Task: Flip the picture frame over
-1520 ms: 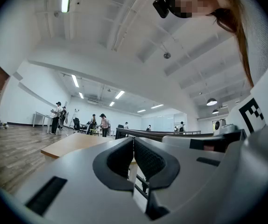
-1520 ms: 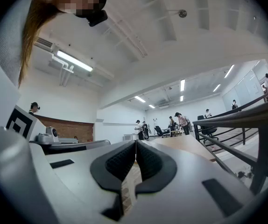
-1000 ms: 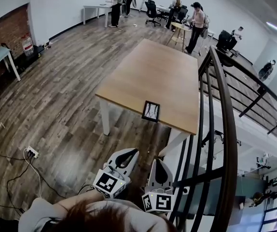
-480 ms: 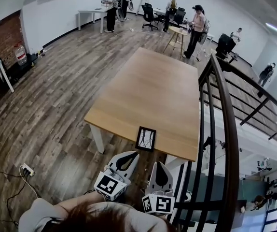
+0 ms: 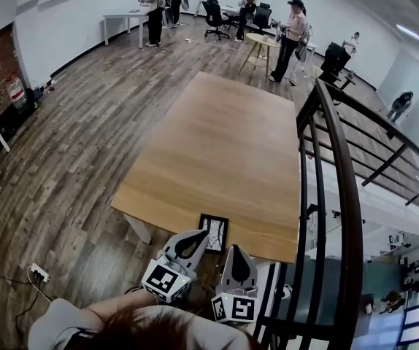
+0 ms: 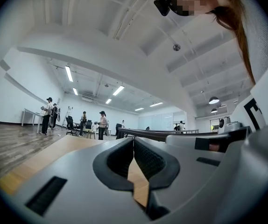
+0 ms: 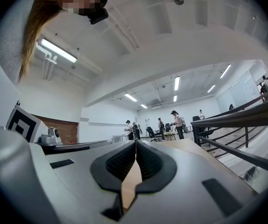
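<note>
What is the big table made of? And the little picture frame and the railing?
The table looks like wood or wood laminate: a light tan, matte top with faint grain, on white legs. The picture frame has a thin black border, maybe painted wood or plastic; it is too small to tell. The railing looks like dark painted metal, with slim bars and a slight sheen.

1 pic frame (image 5: 217, 228), 1 table (image 5: 217, 144), 1 L gripper (image 5: 198, 234), 1 R gripper (image 5: 236, 249)
</note>
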Action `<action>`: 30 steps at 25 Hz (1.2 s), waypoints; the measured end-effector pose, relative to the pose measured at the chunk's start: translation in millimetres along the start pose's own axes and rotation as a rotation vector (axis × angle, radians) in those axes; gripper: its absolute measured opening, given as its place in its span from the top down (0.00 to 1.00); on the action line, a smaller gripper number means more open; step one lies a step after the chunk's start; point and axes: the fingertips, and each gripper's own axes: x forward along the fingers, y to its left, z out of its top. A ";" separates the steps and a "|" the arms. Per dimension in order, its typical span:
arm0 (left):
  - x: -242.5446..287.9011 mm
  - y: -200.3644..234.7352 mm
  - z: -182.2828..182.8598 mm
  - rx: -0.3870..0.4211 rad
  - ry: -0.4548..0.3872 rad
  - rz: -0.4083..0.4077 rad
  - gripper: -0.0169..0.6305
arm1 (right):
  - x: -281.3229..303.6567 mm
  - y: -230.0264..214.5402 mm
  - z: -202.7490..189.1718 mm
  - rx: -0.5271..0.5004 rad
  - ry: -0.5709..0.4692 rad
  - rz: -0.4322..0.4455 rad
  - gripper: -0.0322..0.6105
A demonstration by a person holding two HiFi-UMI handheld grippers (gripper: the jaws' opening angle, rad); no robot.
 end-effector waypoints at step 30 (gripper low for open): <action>-25.2 35.0 -43.8 -0.049 0.086 0.246 0.96 | 19.1 2.2 -199.9 -0.792 0.553 0.366 0.68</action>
